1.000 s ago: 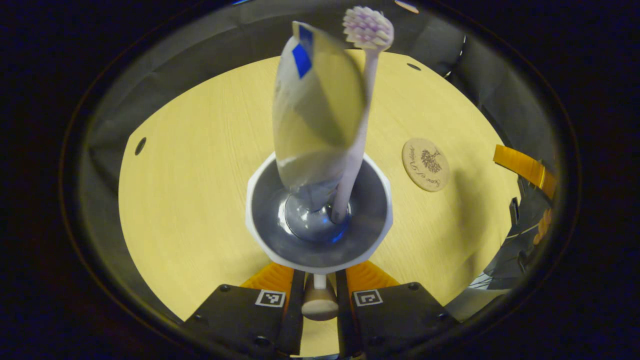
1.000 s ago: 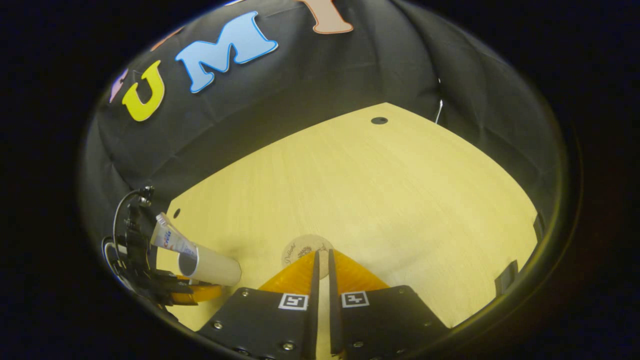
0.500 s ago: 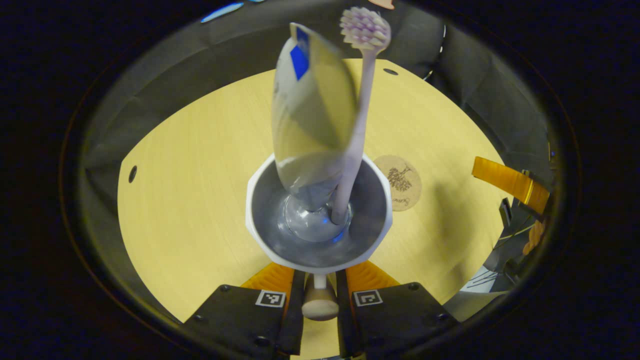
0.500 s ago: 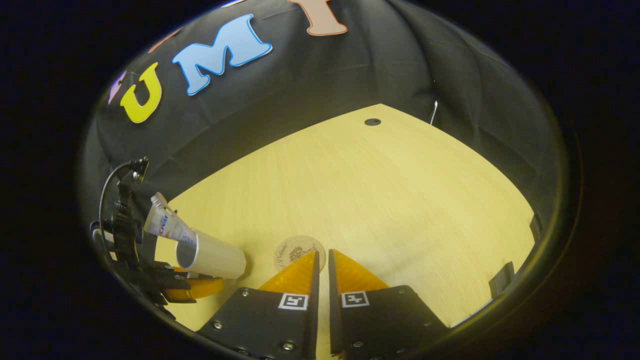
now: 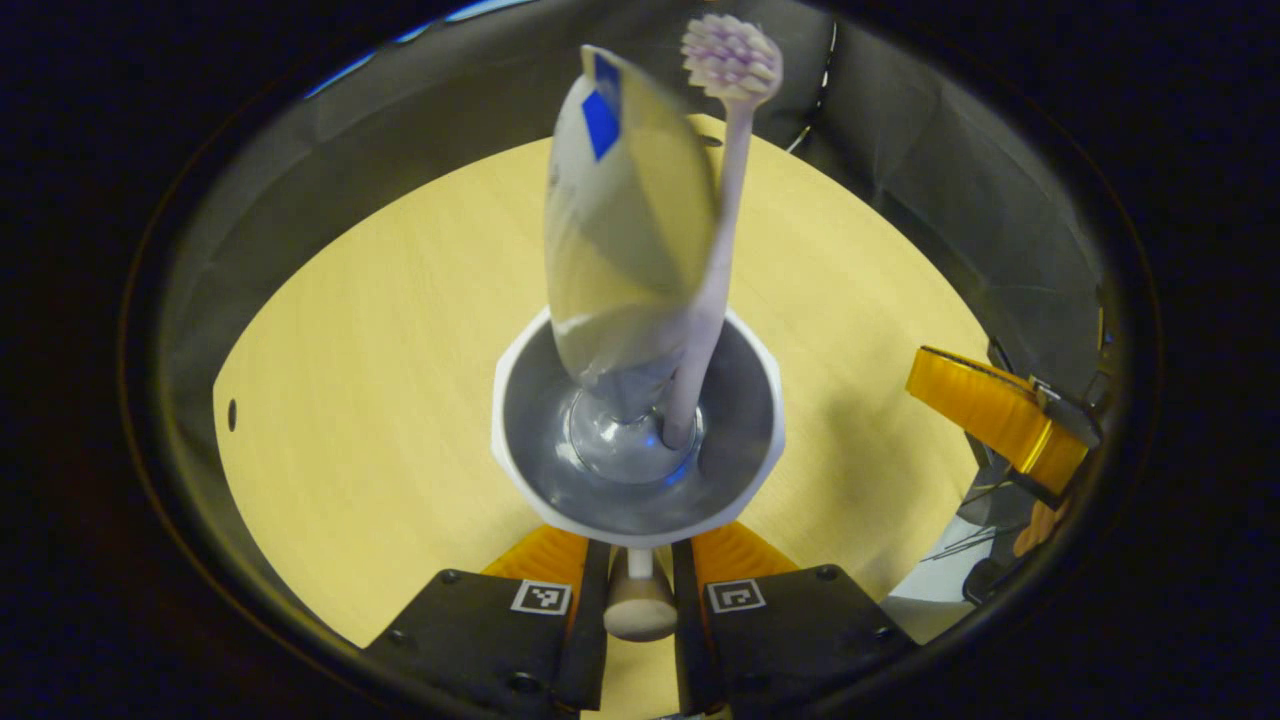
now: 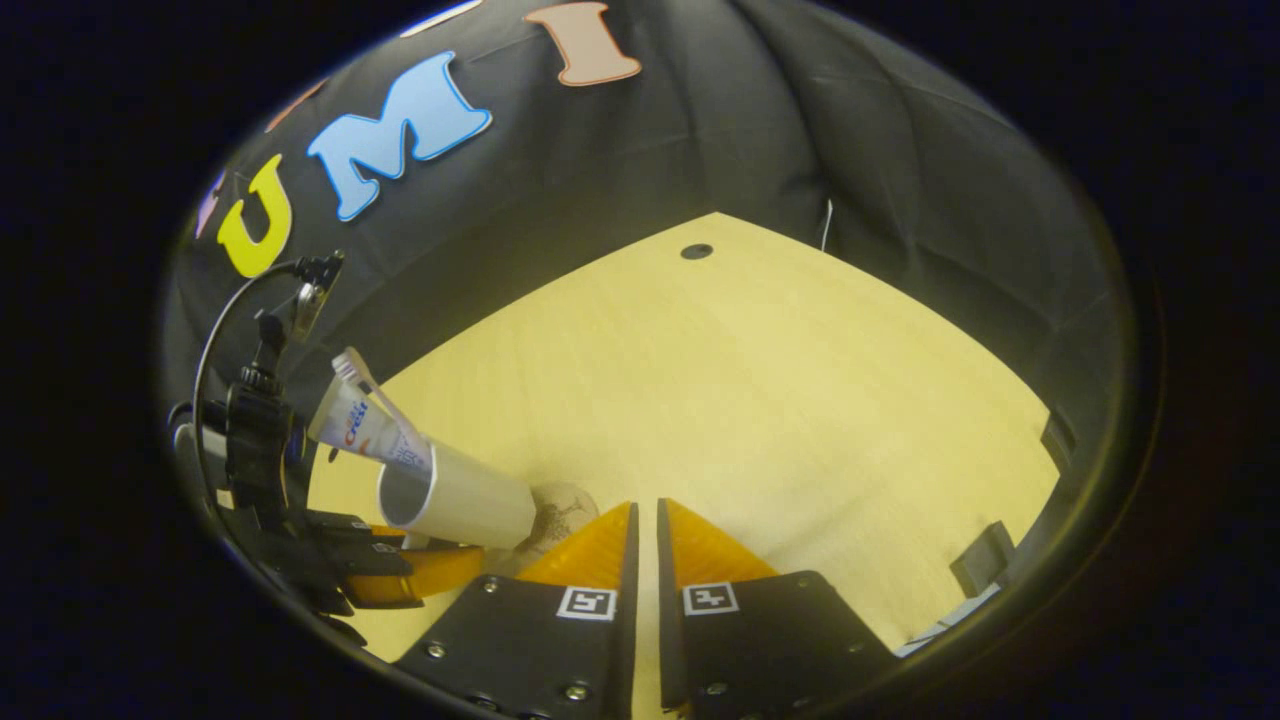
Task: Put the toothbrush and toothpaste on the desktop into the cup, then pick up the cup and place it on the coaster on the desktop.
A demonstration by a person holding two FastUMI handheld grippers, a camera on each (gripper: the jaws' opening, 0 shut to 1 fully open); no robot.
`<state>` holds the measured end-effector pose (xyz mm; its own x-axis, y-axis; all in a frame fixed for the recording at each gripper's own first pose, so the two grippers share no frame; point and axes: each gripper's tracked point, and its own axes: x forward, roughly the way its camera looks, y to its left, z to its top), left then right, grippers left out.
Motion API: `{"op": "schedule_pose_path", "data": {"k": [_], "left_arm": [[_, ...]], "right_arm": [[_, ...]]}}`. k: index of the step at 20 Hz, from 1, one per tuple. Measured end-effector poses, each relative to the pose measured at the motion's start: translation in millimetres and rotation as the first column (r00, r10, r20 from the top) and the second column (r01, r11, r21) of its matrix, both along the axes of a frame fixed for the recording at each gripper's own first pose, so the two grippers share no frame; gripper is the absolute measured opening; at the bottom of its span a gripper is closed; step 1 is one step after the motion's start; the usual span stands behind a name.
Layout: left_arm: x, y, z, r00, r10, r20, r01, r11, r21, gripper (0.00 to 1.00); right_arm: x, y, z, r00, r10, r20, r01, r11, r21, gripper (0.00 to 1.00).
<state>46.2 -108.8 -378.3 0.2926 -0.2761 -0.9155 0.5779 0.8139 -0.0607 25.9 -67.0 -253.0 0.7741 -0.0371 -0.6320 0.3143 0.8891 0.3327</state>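
Left tongs [image 5: 640,560]: closed on the handle of the white cup [image 5: 638,425], its knobbed end caught between the fingers at 6 o'clock of the left gripper view; the grip point itself is partly hidden under the cup's rim.
Cup contents: toothpaste tube [image 5: 625,230] and toothbrush [image 5: 722,210] stand inside, leaning toward 12 o'clock, bristle head uppermost.
Coaster [image 6: 560,510]: in the right gripper view, at about 7 o'clock on the table [image 6: 760,400], mostly covered by the cup's base; I cannot tell whether the cup touches it.
Right tongs [image 6: 645,545]: fingers nearly together with a thin gap, nothing between them, just beside the coaster.
Left tongs from the right gripper view: at 8 o'clock, finger detail too dark to make out.
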Motion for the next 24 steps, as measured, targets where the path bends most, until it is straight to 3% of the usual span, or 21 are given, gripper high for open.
{"op": "schedule_pose_path", "data": {"k": [11,17,24], "left_arm": [[2,-21,-18,0.999,0.012,-0.038,-0.010,0.999,0.048,0.36],[-3,-18,-18,0.999,0.006,-0.033,-0.004,0.998,0.069,0.36],[-4,-15,-9,0.999,0.048,0.016,-0.049,0.999,0.021,0.38]], "right_arm": [[-11,-40,-12,0.998,-0.057,-0.032,0.058,0.998,0.028,0.10],[-4,-43,-12,0.999,-0.037,-0.036,0.038,0.999,0.026,0.10],[3,-35,-4,1.000,0.014,-0.023,-0.014,1.000,0.011,0.10]]}}
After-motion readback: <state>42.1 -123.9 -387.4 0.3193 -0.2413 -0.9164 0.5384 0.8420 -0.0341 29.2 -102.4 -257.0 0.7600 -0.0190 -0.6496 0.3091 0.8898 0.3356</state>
